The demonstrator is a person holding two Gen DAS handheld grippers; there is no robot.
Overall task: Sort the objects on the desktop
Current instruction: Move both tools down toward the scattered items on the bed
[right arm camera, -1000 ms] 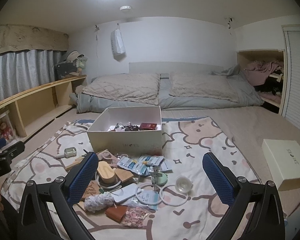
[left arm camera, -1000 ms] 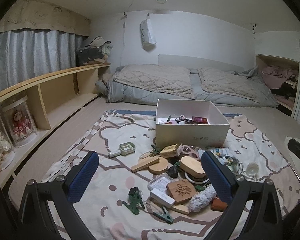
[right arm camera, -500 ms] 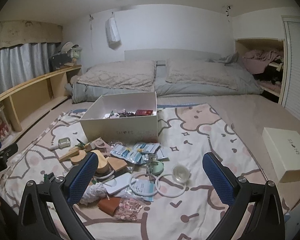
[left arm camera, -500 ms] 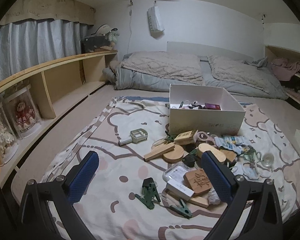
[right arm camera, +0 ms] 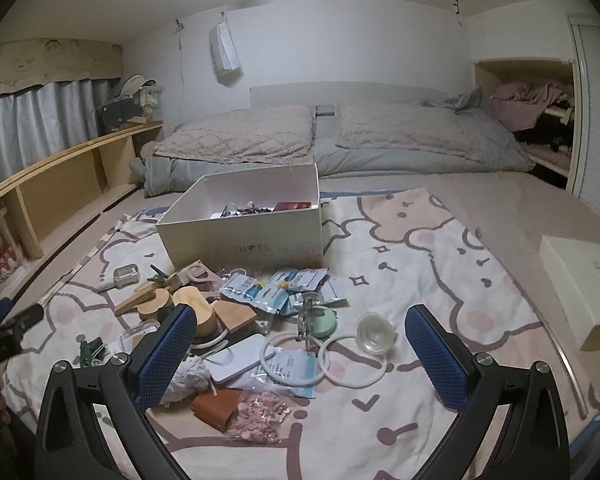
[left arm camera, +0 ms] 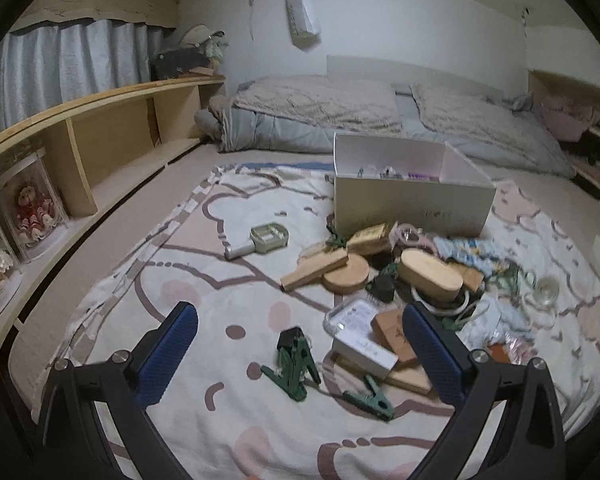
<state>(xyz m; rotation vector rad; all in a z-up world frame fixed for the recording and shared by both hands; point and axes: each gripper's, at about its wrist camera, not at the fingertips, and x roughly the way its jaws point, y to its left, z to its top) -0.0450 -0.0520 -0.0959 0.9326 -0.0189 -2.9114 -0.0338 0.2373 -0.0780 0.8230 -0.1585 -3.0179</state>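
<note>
So both grippers hang over the cartoon-print blanket (right arm camera: 440, 264) with their jaws spread wide and nothing in them: the left gripper (left arm camera: 300, 350) sits above a green clip (left arm camera: 294, 360), the right gripper (right arm camera: 300, 354) above a white ring (right arm camera: 296, 356) and a clear little cup (right arm camera: 374, 330). Behind the clutter of wooden blocks (left arm camera: 314, 270) and blue packets (right arm camera: 256, 290) stands the open white box (right arm camera: 244, 236), a few small bits already lying in it. Off to the right, well apart from the pile, a closed white box (right arm camera: 580, 288) rests on the bare mat.

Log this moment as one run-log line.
left gripper open, empty | right gripper open, empty | clutter on blanket | white box partly filled
</note>
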